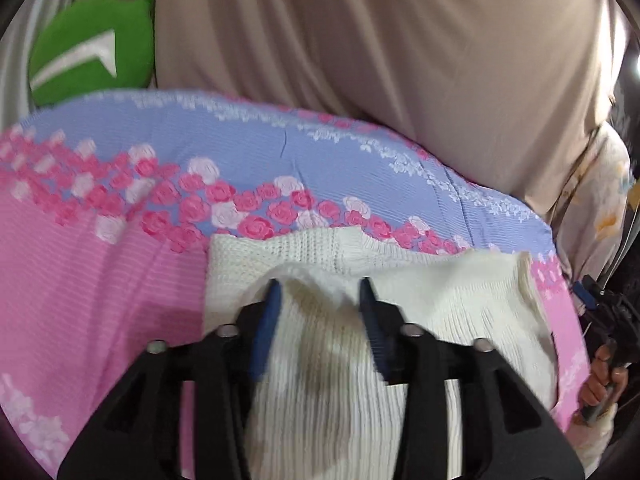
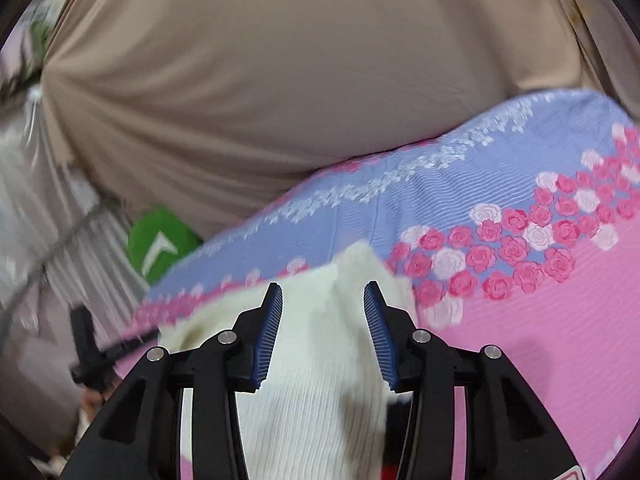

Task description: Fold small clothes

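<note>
**Now: one white knit on the flowered sheet, both grippers over it**

Just one garment is in view: a white knit top (image 1: 320, 360) lying on a bed-like surface, its ribbed body running toward the cameras and its far edge folded across. Two grippers are over it. From the left wrist view, the left gripper (image 1: 318, 292) has its jaws partly apart, the knit showing in the gap between the two blue pads (image 1: 268, 320) with no clear pinch on it. The right gripper (image 2: 322, 294) stands the same way in its own view, jaws partly apart above the white cloth, the pads not pressing it. At the right edge of the left view a hand (image 1: 604, 376) grips a black handle.

One sheet (image 1: 100, 280) covers the surface: pink near the cameras, a band of pink and white roses, then lilac with white sprigs toward the far side. Beyond it hangs a single beige cloth (image 1: 380, 60), draped in wide folds. One green cushion (image 1: 92, 52) with a white arrow-like mark sits at the left behind the sheet. Pale patterned fabric shows at the far right, blurred.
</note>
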Action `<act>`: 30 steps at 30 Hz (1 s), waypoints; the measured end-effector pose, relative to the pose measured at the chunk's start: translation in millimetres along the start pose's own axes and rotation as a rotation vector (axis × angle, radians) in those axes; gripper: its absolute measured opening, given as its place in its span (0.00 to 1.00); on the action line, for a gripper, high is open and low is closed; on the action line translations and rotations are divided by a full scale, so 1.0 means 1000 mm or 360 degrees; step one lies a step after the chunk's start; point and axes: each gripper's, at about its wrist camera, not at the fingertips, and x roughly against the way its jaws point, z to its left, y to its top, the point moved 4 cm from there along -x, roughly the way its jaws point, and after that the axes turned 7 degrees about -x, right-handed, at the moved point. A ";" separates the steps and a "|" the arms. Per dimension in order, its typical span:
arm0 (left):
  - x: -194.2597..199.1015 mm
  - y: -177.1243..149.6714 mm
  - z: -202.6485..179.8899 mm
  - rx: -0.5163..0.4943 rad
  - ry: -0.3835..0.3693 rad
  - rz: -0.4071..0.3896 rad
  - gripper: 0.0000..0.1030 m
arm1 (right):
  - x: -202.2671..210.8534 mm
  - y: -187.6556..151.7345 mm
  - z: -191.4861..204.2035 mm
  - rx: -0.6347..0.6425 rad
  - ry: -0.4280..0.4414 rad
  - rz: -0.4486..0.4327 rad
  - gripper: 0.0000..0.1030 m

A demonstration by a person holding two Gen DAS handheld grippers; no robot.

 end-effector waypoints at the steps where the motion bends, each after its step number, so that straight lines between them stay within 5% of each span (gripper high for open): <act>1: 0.008 -0.006 -0.008 -0.0060 0.0007 -0.0001 0.43 | 0.004 -0.017 0.015 0.0096 -0.0012 0.0044 0.42; 7: 0.006 -0.062 -0.058 -0.0270 -0.0114 0.0236 0.43 | -0.013 -0.123 0.082 0.0531 -0.0081 0.0316 0.42; 11: 0.001 -0.084 -0.060 -0.0327 -0.0008 0.0227 0.44 | -0.027 -0.158 0.080 0.0644 -0.0195 0.0416 0.40; 15: 0.017 -0.095 -0.039 -0.0285 0.0067 0.0249 0.43 | -0.006 -0.148 0.023 0.0436 -0.0459 0.0387 0.36; 20: 0.038 -0.113 -0.009 -0.0228 0.0094 0.0284 0.32 | 0.049 -0.130 -0.038 0.0043 -0.0459 0.0266 0.26; 22: 0.051 -0.104 -0.010 -0.0211 0.0091 0.0235 0.33 | 0.062 -0.119 -0.038 0.0049 -0.0543 0.0190 0.40; 27: 0.049 -0.043 -0.020 -0.0227 0.0062 0.0056 0.49 | 0.043 -0.066 -0.001 0.0239 -0.0479 0.0049 0.51; 30: 0.019 -0.013 -0.014 -0.0138 0.0015 0.0099 0.51 | 0.007 -0.032 0.008 0.0307 -0.0494 0.0070 0.55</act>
